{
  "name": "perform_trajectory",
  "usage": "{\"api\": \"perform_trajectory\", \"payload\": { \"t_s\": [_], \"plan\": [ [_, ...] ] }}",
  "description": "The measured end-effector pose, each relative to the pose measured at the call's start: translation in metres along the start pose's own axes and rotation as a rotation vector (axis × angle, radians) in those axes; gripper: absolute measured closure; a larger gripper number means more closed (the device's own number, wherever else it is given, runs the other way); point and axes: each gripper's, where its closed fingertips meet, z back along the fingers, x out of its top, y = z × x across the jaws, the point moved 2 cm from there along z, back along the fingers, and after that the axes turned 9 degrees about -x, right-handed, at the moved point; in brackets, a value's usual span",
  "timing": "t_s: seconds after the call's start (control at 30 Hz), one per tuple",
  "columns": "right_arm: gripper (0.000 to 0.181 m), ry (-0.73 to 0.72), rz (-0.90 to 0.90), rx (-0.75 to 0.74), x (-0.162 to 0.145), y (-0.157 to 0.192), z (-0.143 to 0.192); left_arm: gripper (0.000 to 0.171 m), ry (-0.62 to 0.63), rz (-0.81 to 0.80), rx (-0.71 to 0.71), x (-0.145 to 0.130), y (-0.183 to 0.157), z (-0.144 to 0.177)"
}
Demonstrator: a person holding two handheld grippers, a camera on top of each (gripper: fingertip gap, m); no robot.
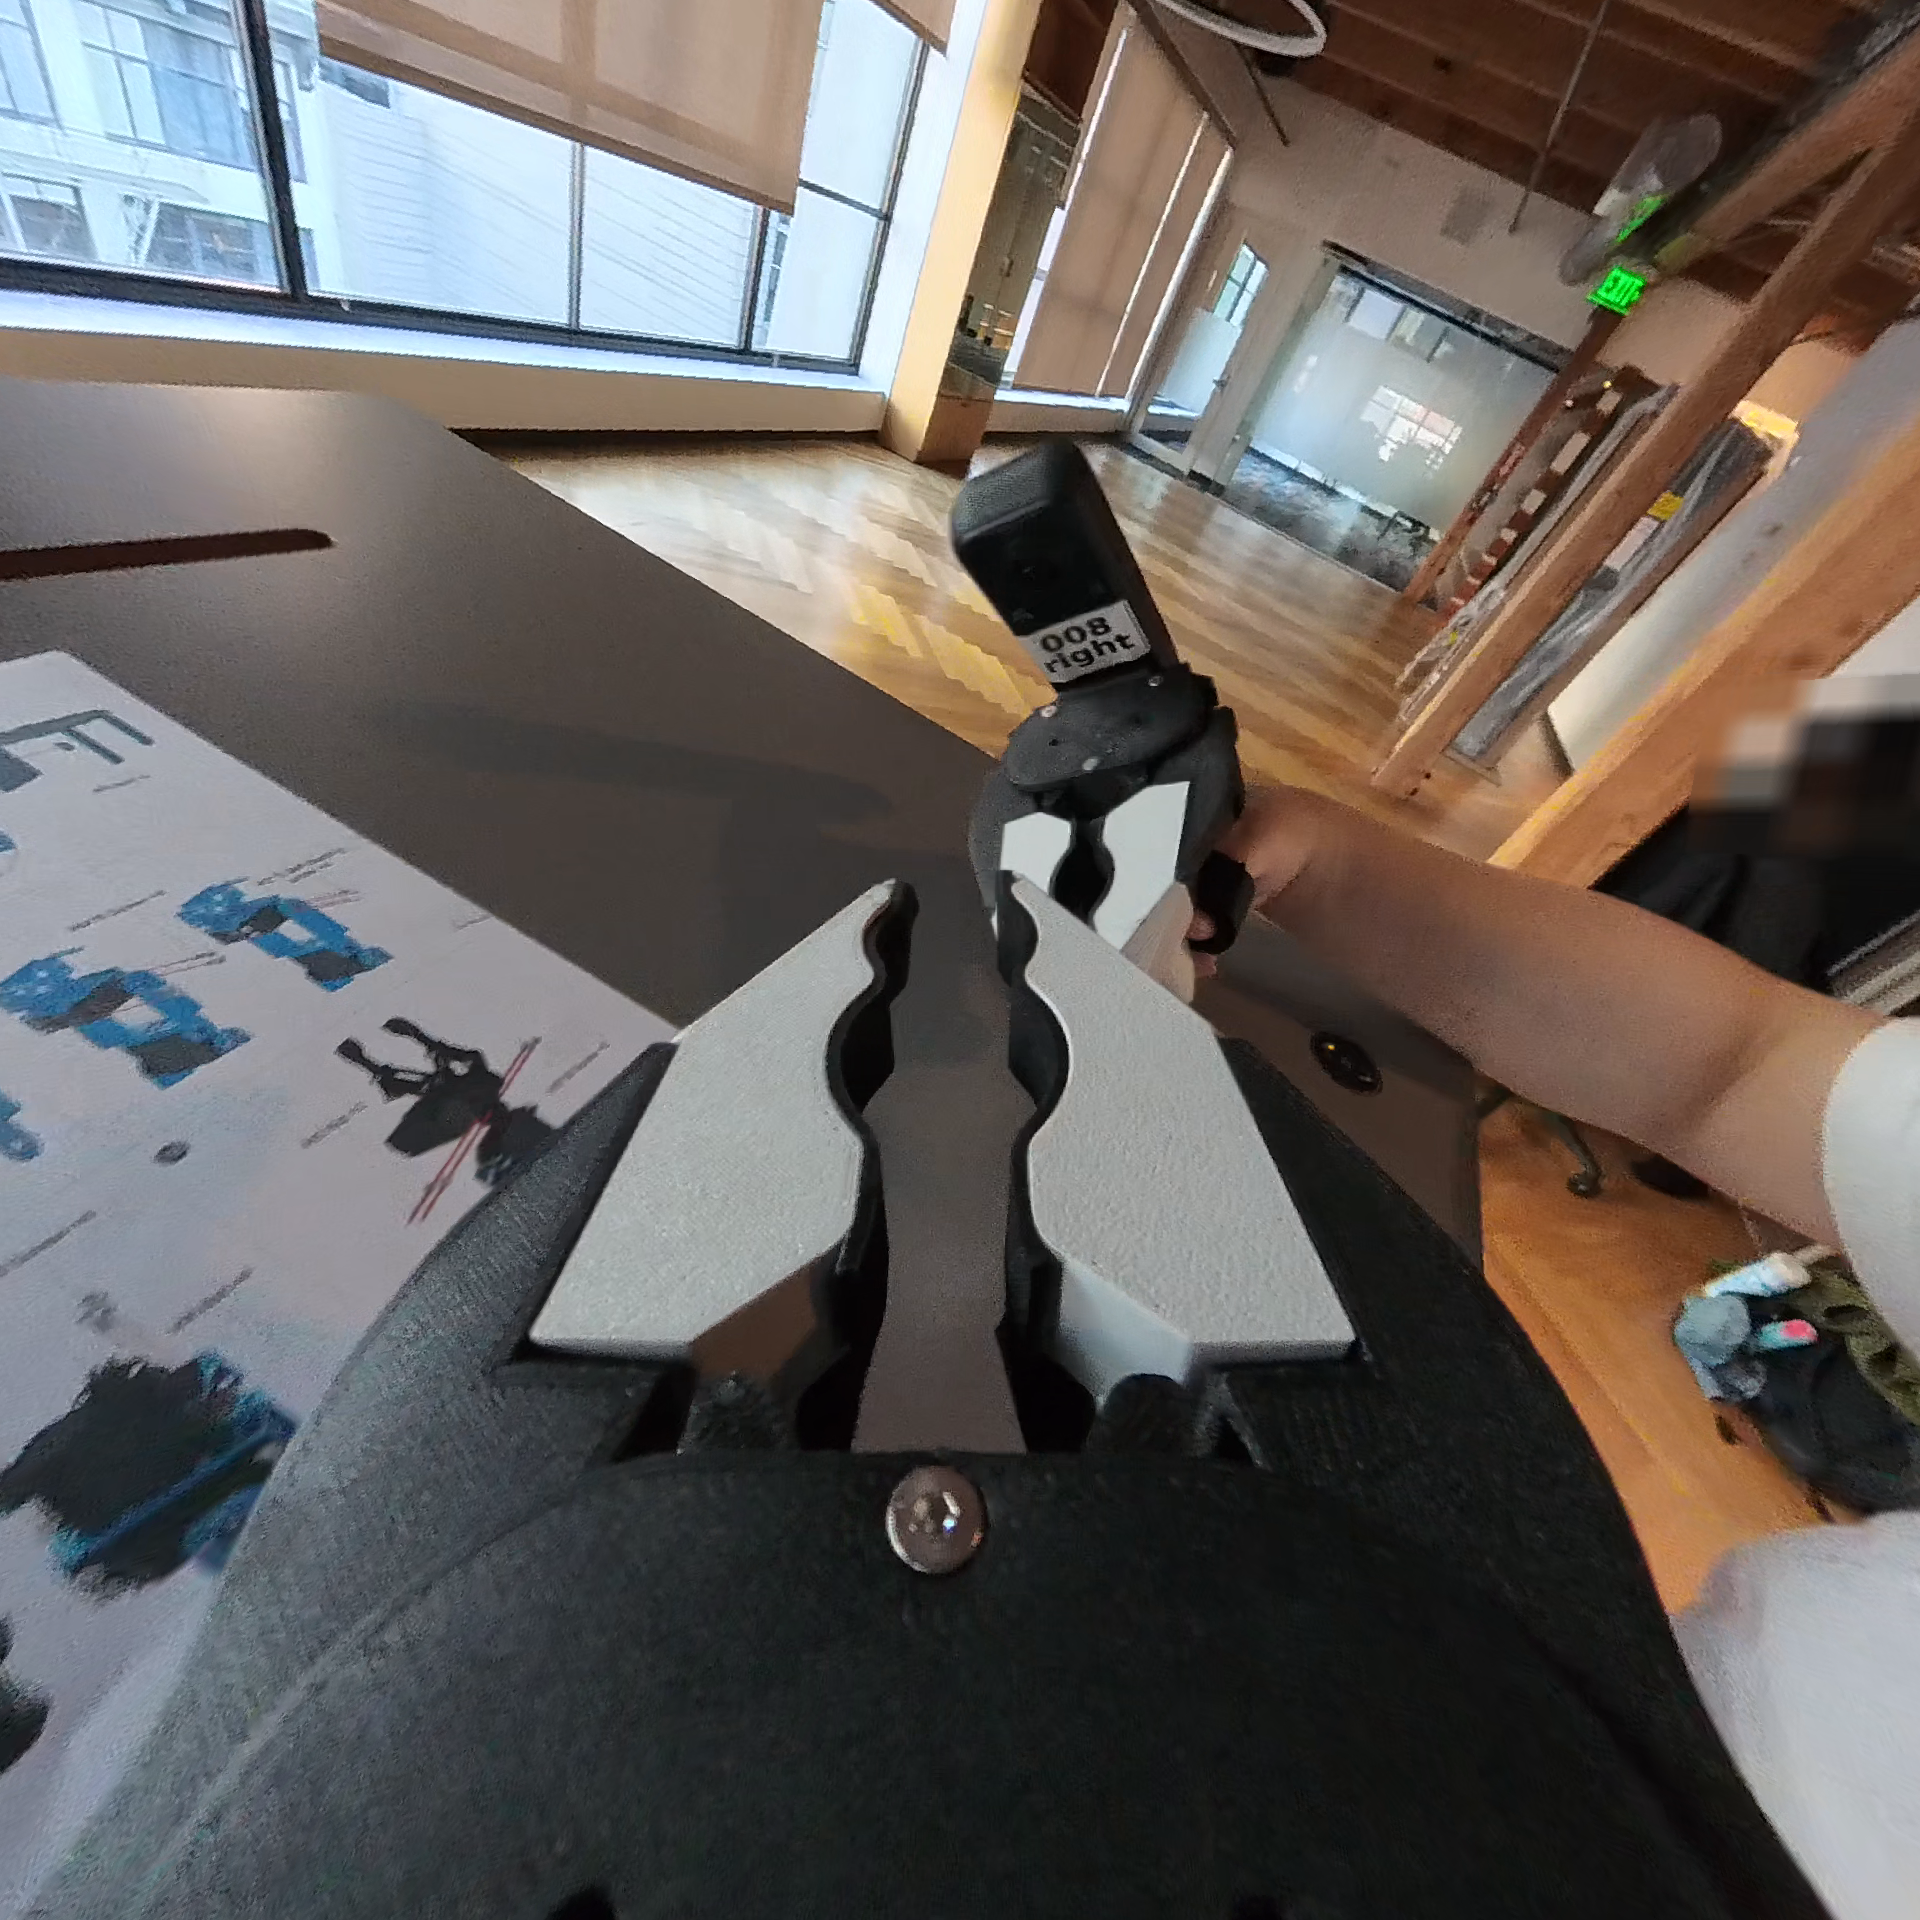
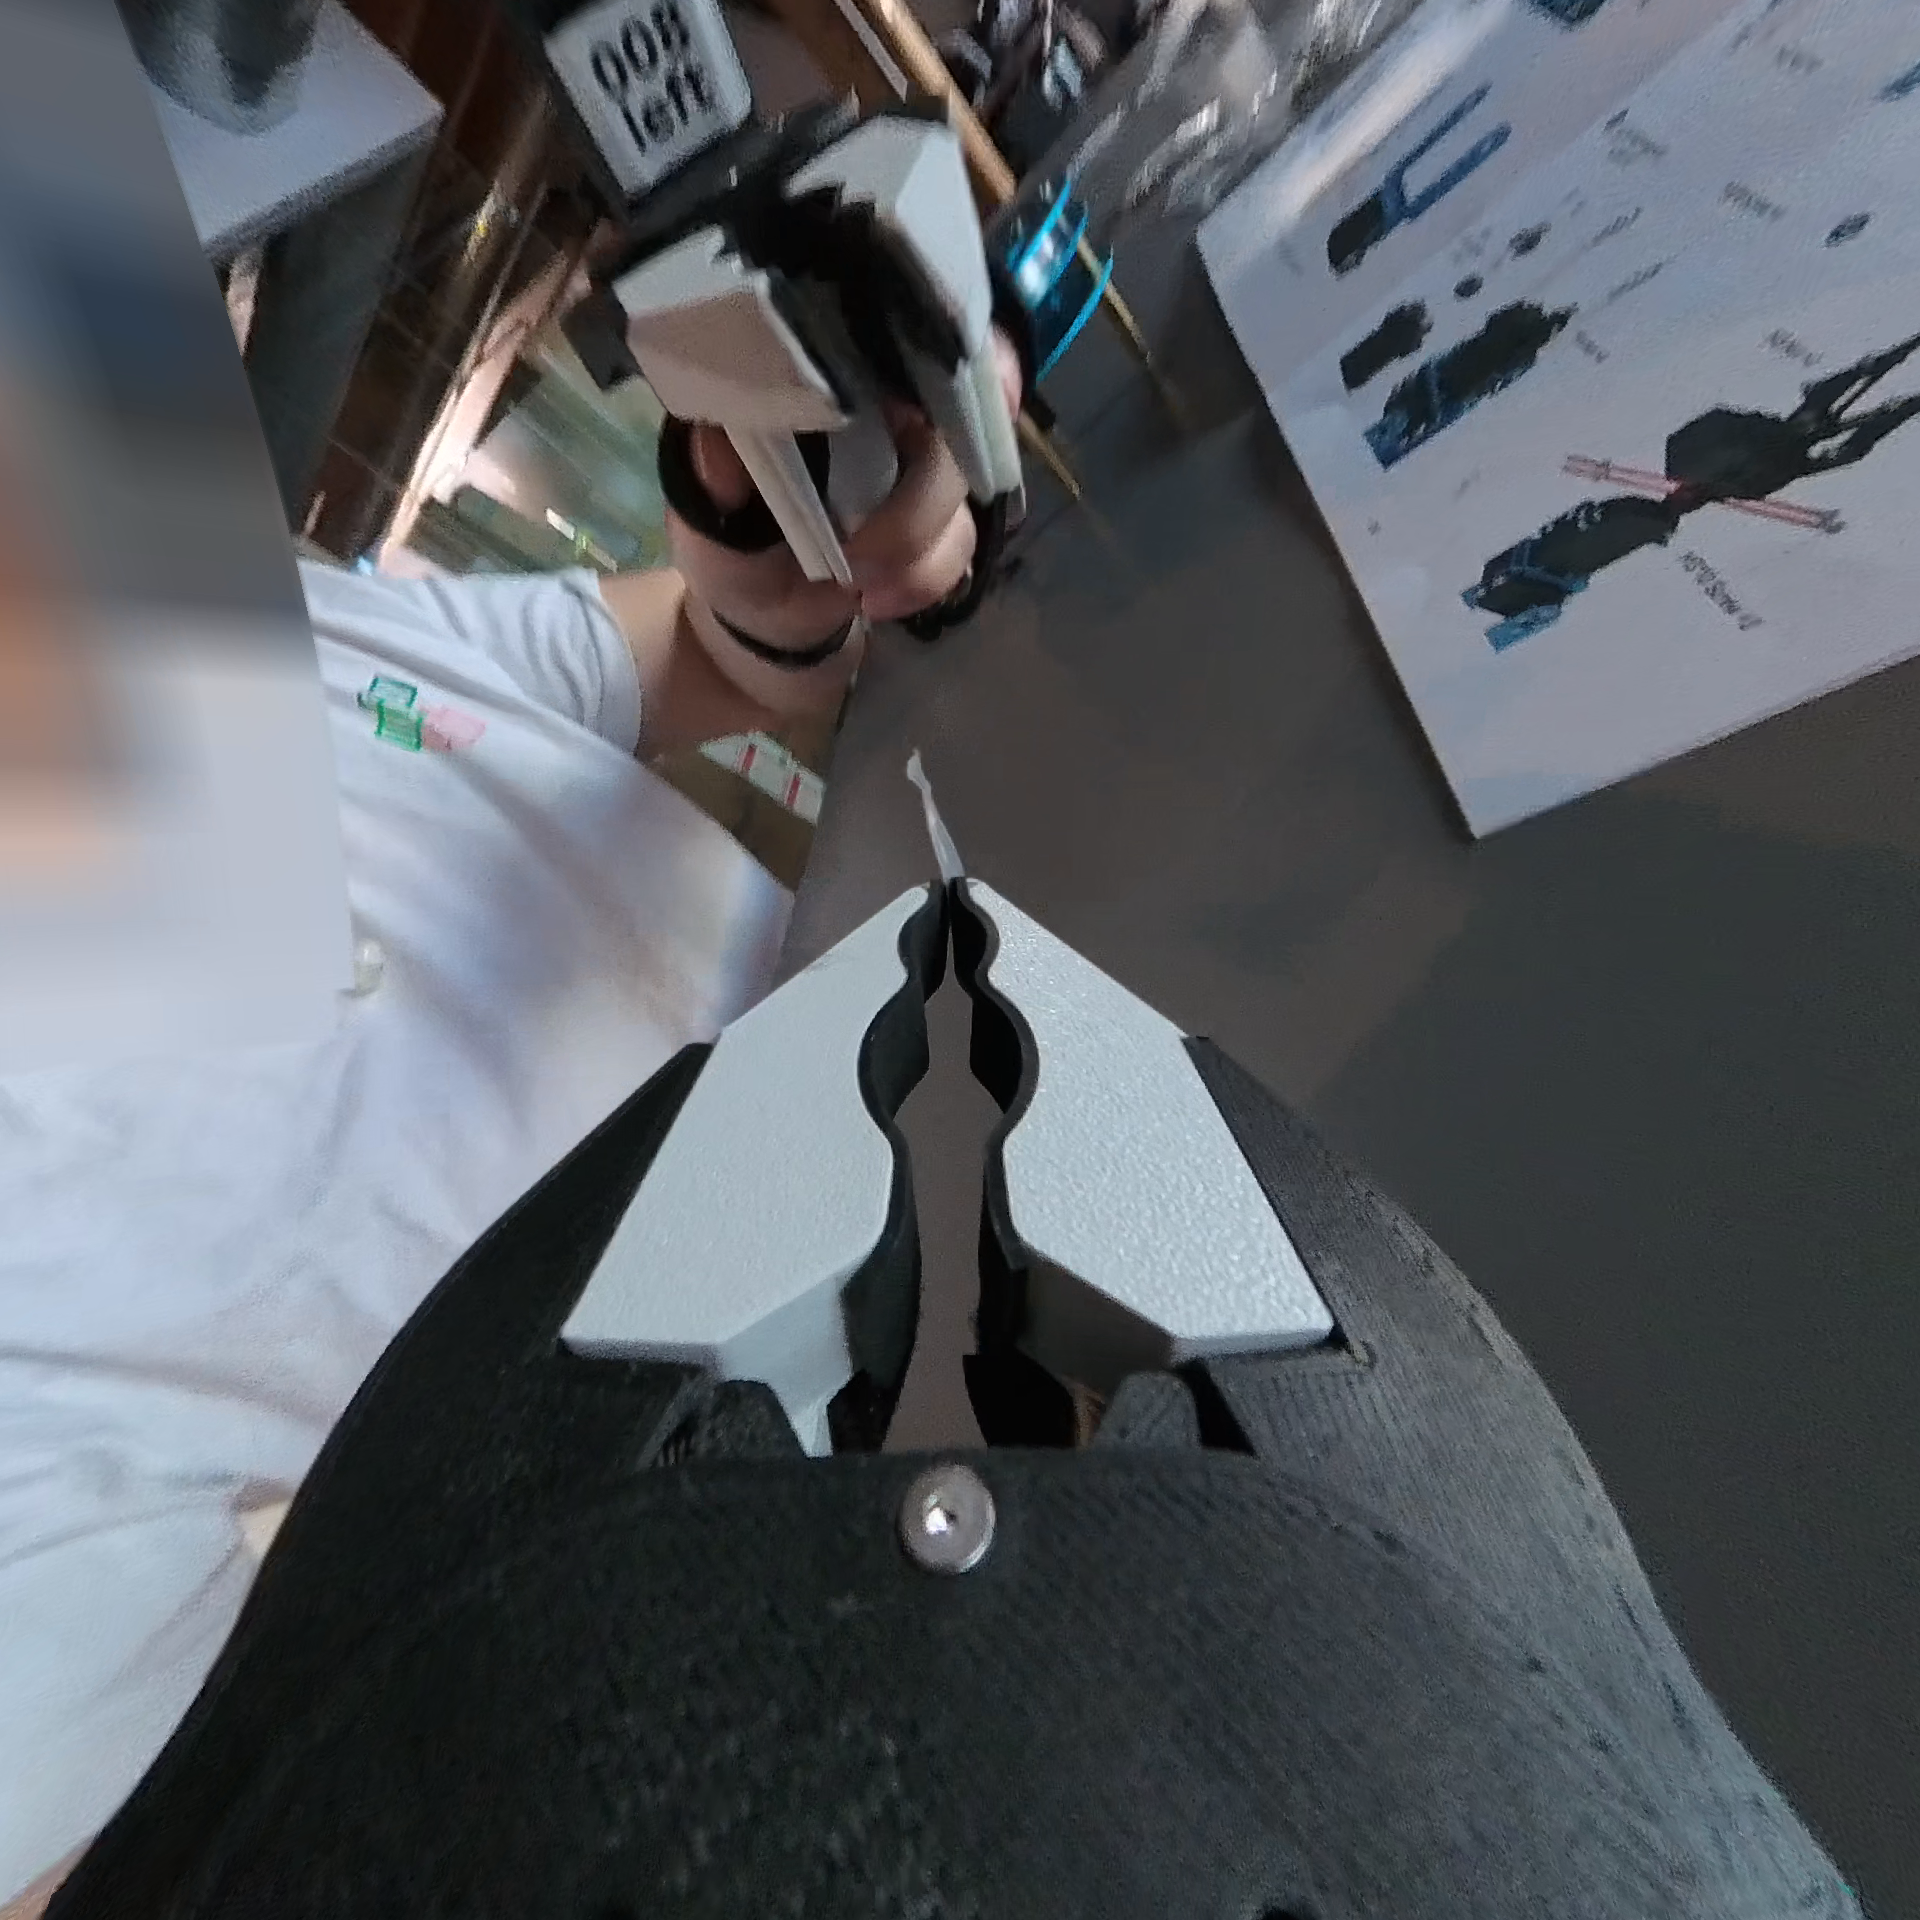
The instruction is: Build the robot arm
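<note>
My left gripper (image 1: 954, 894) is open by a narrow gap and holds nothing; it hovers over the dark table (image 1: 623, 675). Just beyond its tips, a hand holds the right gripper by its black body (image 1: 1112, 743). In the right wrist view my right gripper (image 2: 951, 885) is shut, its tips pinching a thin white strip (image 2: 932, 816) that sticks out forward over the table (image 2: 1351, 935). The left gripper (image 2: 923, 532) shows above it, pointing towards it with its fingers apart.
A white printed sheet (image 1: 208, 1039) with blue and black pictures lies on the table's left part, and also shows in the right wrist view (image 2: 1610, 416). A slot (image 1: 166, 551) is cut in the table. A person's forearm (image 1: 1507, 997) reaches in from the right. Wooden floor and posts lie beyond. About 8 cm separates my left fingertips from my right.
</note>
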Motion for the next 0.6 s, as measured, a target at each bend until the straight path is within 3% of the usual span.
{"api": "perform_trajectory", "payload": {
  "t_s": [0.1, 0.17, 0.3, 0.4, 0.6],
  "plan": [
    [0.181, 0.109, -0.003, 0.062, -0.002, -0.01, 0.008, 0.155, 0.037, -0.016, -0.048, -0.006, 0.004, -0.021],
    [0.181, 0.101, 0.002, 0.093, 0.003, -0.014, 0.012, 0.158, 0.052, -0.046, -0.112, -0.012, -0.002, -0.028],
    [0.181, 0.016, 0.008, 0.091, 0.005, -0.023, 0.019, 0.149, 0.07, -0.019, -0.101, -0.024, -0.002, -0.022],
    [0.181, -0.141, -0.067, 0.117, 0.026, -0.028, 0.031, 0.148, 0.111, 0.025, -0.131, -0.033, -0.004, -0.023],
    [0.181, -0.208, -0.095, 0.098, 0.044, -0.037, 0.027, 0.143, 0.133, 0.099, -0.077, -0.044, 0.01, -0.026]
  ]
}}
